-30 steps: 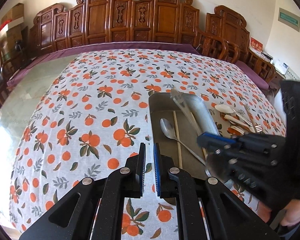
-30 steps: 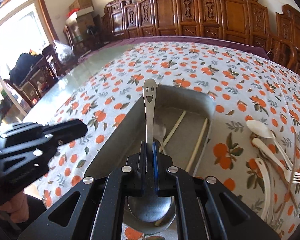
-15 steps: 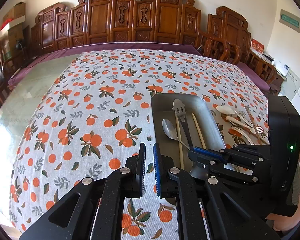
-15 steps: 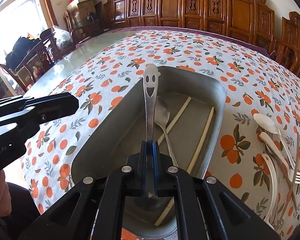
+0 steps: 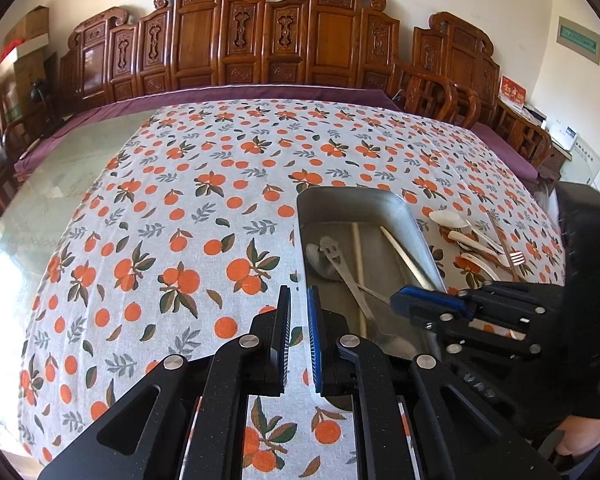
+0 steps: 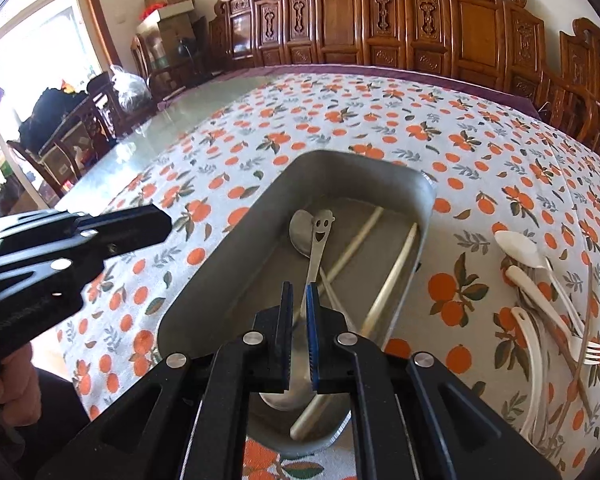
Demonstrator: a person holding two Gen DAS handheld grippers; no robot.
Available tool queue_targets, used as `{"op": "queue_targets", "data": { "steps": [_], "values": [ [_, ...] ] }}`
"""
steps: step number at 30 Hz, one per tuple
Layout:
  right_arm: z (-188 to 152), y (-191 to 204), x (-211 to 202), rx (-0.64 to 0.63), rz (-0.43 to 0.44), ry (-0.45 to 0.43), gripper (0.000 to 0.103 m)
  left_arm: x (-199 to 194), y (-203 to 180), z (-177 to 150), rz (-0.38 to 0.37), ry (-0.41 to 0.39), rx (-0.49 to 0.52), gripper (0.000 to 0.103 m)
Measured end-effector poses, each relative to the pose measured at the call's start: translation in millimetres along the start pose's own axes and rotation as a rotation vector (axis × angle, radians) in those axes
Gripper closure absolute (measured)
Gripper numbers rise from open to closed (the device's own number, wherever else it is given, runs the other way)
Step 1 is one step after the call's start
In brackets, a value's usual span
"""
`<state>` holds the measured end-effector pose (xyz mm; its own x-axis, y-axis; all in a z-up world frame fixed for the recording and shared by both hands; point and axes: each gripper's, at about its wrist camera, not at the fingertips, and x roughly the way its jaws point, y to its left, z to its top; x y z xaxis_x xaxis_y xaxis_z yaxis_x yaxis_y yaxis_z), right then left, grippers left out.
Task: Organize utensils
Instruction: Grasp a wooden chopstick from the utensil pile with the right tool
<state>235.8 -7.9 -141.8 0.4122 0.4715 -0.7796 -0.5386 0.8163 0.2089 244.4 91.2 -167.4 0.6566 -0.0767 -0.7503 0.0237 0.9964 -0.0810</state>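
Note:
A metal tray (image 5: 348, 194) (image 6: 360, 158) stands on the orange-print tablecloth. In it lie a steel spoon with a smiley-face handle (image 5: 332, 248) (image 6: 322, 226), a plain steel spoon (image 5: 314, 260) (image 6: 300, 232) and two pale chopsticks (image 5: 358, 248) (image 6: 396, 276). My right gripper (image 6: 299, 290) (image 5: 400, 302) hovers over the tray's near half, jaws almost together. The smiley spoon lies below it on the tray floor, its face end resting on the plain spoon's bowl. My left gripper (image 5: 299, 292) (image 6: 140, 224) is shut on nothing, above the cloth just left of the tray.
Right of the tray lie white plastic spoons (image 5: 452, 220) (image 6: 516, 244) and a small fork (image 5: 516, 258) (image 6: 592, 350) in a loose pile. Bare glass tabletop (image 5: 60, 184) runs along the left of the cloth. Carved wooden chairs (image 5: 260, 40) line the far side.
The smiley spoon stood raised in the right gripper with its face end above the tray's far rim; now it lies flat inside the tray. The left gripper has not moved.

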Motion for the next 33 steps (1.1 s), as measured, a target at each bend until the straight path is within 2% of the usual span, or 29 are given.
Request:
{"op": "queue_targets", "data": {
  "steps": [3,6,8,10,13,15,19,24,33],
  "values": [
    [-3,-7,-19,0.012,-0.001,-0.026,0.095,-2,-3,0,-0.007,-0.003,0.001,0.094],
    [-11,-18,-40,0.021,-0.019,-0.042,0.095,-5,-10,-1,-0.014,-0.013,0.011,0.084],
    [-16,-27,-55,0.027,-0.039,-0.051,0.095,-8,-15,-2,-0.023,-0.019,0.018,0.075],
    [-23,-40,-73,0.038,-0.062,-0.061,0.095,-13,-20,-3,-0.033,-0.027,0.021,0.055],
    [-33,-60,-97,0.056,-0.103,-0.077,0.095,-20,-31,-4,-0.053,-0.045,0.032,0.041],
    [-38,-74,-111,0.074,-0.134,-0.086,0.095,-23,-38,-4,-0.06,-0.052,0.043,0.037],
    [-49,-106,-133,0.12,-0.189,-0.097,0.095,-28,-56,-6,-0.073,-0.052,0.064,0.036],
    [-60,-139,-139,0.166,-0.241,-0.088,0.095,-30,-75,-7,-0.09,-0.042,0.084,0.036],
    [-79,-174,-90,0.235,-0.264,0.014,0.093,-25,-103,-13,-0.086,-0.007,0.137,0.036]
  ]
}}
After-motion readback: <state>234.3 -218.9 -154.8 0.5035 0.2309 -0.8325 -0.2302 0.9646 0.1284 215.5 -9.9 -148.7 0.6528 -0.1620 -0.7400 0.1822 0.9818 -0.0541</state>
